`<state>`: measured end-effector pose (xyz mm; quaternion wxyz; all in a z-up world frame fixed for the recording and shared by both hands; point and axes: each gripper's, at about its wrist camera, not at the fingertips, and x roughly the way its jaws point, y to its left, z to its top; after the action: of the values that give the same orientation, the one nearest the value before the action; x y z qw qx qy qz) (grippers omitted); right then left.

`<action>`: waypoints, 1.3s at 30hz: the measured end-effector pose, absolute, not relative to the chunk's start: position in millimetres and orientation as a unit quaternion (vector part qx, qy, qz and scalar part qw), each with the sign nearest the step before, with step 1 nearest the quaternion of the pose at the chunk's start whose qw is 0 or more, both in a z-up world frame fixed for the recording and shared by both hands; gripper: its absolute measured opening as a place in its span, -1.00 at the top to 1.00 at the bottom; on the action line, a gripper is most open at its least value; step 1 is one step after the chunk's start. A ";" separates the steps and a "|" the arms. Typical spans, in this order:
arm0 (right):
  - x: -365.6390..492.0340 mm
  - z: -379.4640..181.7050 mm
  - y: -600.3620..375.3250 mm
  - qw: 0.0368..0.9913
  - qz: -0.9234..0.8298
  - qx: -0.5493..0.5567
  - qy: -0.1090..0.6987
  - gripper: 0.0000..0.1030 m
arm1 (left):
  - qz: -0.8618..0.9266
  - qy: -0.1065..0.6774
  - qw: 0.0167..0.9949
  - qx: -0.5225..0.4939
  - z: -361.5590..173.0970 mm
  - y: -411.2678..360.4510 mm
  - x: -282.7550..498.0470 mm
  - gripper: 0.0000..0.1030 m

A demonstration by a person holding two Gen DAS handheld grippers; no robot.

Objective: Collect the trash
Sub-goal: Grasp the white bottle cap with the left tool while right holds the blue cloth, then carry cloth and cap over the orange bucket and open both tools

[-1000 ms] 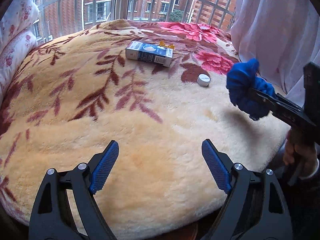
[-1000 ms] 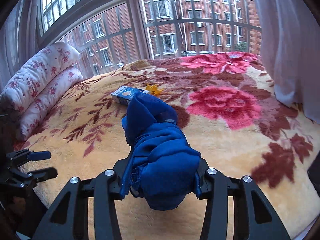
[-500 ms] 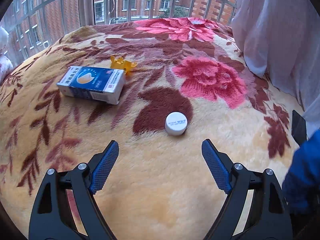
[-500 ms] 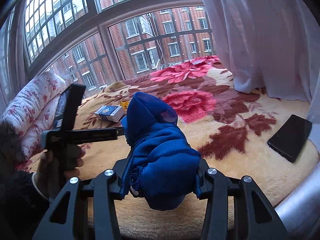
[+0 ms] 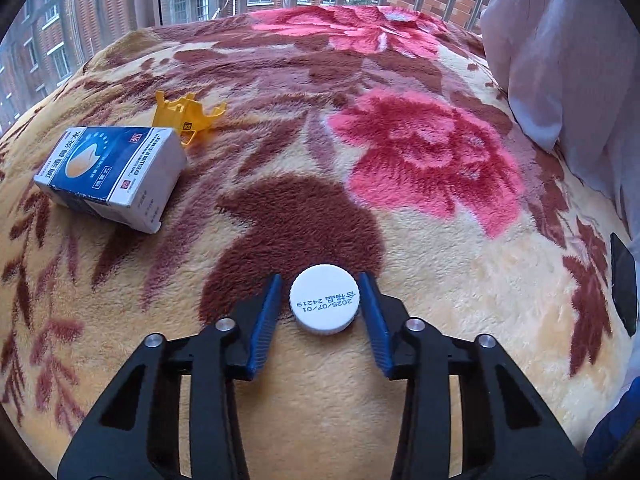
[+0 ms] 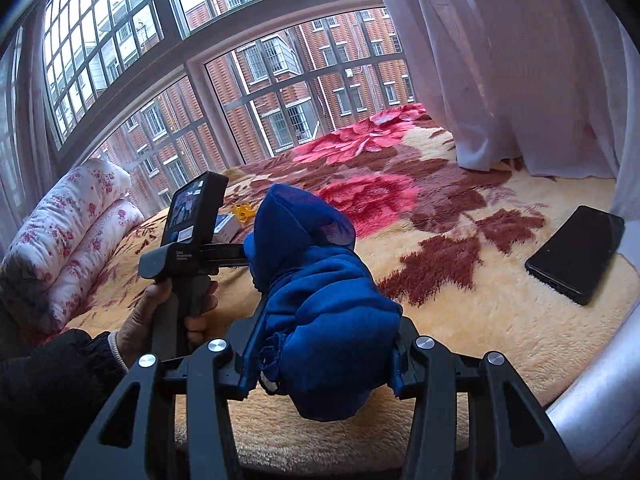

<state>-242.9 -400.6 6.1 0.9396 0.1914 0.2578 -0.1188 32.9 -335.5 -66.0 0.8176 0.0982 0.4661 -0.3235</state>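
Closed left gripper on white bottle cap atop floral blanket; clamped blue bag in right gripper, near black phone.

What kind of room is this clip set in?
Most likely a bedroom in a flat: a plush floral fleece blanket covers what looks like a bed, rolled flowered white bedding lies at one end, and a large barred window faces red-brick apartment blocks.
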 end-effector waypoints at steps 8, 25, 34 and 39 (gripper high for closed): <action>-242.4 9.6 -393.7 0.941 -0.110 0.193 0.255 0.08 | -0.345 0.462 0.811 0.100 -59.6 -330.6 23.7 0.40; -215.7 20.3 -318.6 0.946 -0.026 0.174 0.271 0.08 | -0.264 0.454 0.846 0.093 -31.5 -160.9 -40.3 0.40; -202.1 19.0 -253.3 0.942 0.022 0.152 0.300 0.07 | -0.232 0.432 0.864 0.112 -29.6 -86.4 -82.6 0.40; -203.2 17.3 -227.6 0.938 0.036 0.144 0.312 0.07 | -0.240 0.434 0.863 0.097 -32.9 -67.0 -94.2 0.40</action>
<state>-203.2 -227.6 17.3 0.9384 0.1445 0.3118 0.0359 -94.2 -67.0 -32.9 0.8627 0.0969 0.4345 -0.2401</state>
